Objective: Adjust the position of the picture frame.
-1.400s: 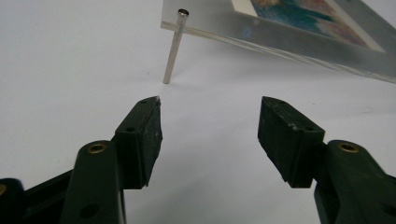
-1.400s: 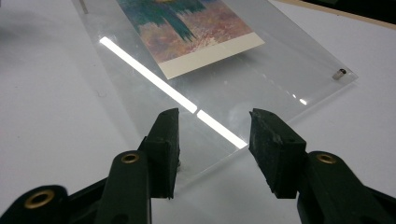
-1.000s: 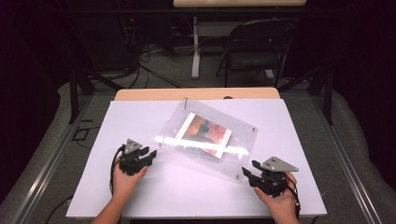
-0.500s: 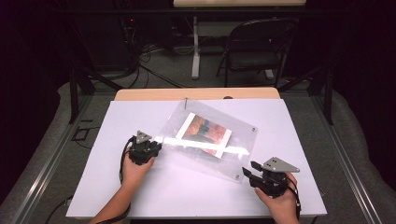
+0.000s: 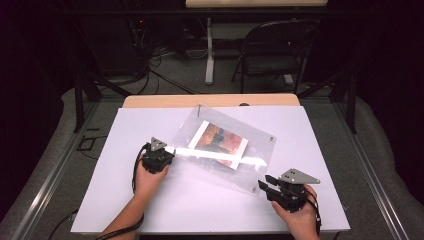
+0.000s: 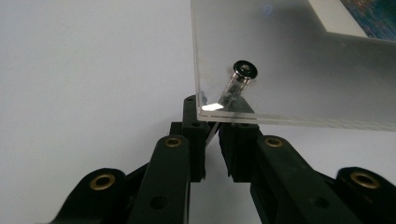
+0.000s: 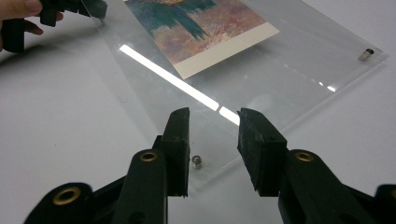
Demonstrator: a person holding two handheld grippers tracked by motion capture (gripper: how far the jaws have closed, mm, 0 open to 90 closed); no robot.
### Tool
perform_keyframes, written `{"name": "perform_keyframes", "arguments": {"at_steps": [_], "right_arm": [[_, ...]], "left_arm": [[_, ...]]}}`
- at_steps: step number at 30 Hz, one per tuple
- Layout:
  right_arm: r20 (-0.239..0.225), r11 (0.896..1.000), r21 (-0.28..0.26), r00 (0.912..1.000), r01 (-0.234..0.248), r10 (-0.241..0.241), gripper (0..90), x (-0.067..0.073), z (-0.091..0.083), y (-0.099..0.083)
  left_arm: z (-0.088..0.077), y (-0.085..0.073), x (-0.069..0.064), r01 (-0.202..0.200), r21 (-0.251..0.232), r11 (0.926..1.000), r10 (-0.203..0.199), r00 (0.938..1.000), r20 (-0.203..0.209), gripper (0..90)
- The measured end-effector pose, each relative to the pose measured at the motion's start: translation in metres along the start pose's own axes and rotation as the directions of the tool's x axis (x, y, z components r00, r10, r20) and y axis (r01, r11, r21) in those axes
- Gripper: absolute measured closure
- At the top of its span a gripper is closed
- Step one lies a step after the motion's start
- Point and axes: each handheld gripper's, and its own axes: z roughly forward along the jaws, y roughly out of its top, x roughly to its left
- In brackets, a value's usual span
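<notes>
On the white table the clear acrylic frame with its print lies askew near the middle, as my high view shows. My left hand-held gripper has just been closing and pinches the frame's near-left corner; its own view shows the pads on the edge beside a metal standoff screw. My right hand-held gripper has just been closing too, yet stands partly open, holding nothing, at the frame's near-right corner over another small screw.

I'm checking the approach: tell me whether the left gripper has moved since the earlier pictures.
Yes. In the high view the left gripper has slid rightward across the white table to the near-left corner of the clear acrylic frame, and its fingers have just been closing on that corner.
</notes>
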Motion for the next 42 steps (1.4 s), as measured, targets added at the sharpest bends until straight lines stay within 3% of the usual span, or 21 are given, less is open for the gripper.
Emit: {"name": "perform_keyframes", "arguments": {"at_steps": [5,12,22,24,28,32,41,42], "right_arm": [[-0.017,1.0,0.012,0.9998,-0.003,0.003,67.2,0.003,0.002,0.001],[-0.051,1.0,0.029,0.9987,-0.002,0.004,72.0,0.008,0.005,0.002],[-0.119,0.995,0.096,0.9929,0.005,0.006,89.9,0.017,0.013,0.004],[-0.158,0.991,0.135,0.9872,0.001,0.02,90.0,0.021,0.019,0.004],[-0.188,0.986,0.167,0.9817,0.0,0.032,90.0,0.026,0.027,0.004],[-0.211,0.974,0.228,0.9758,-0.007,0.057,90.0,0.031,0.035,0.005],[-0.179,0.962,0.267,0.9774,-0.061,0.111,90.0,0.02,0.04,0.005],[-0.187,0.957,0.278,0.9725,-0.083,0.138,90.0,0.017,0.04,0.006]], "left_arm": [[0.0,0.0,0.0,-0.019,-0.004,0.9998,0.019,0.9998,-0.002,81.7],[-0.001,-0.001,0.0,-0.008,-0.009,0.9999,0.008,0.9999,0.007,82.6],[-0.016,-0.003,-0.008,-0.017,0.015,0.9997,0.016,0.9989,0.043,82.5],[-0.02,-0.002,-0.01,-0.018,0.01,0.9998,0.018,0.9982,0.057,82.4],[-0.028,-0.003,-0.015,-0.019,0.008,0.9998,0.018,0.9971,0.074,82.4],[-0.033,-0.003,-0.018,-0.023,0.014,0.9997,0.021,0.996,0.086,82.4],[-0.043,-0.006,-0.025,-0.03,0.009,0.9995,0.029,0.9924,0.12,82.4],[-0.045,-0.006,-0.025,-0.036,0.011,0.9993,0.035,0.9915,0.126,82.4]]}}
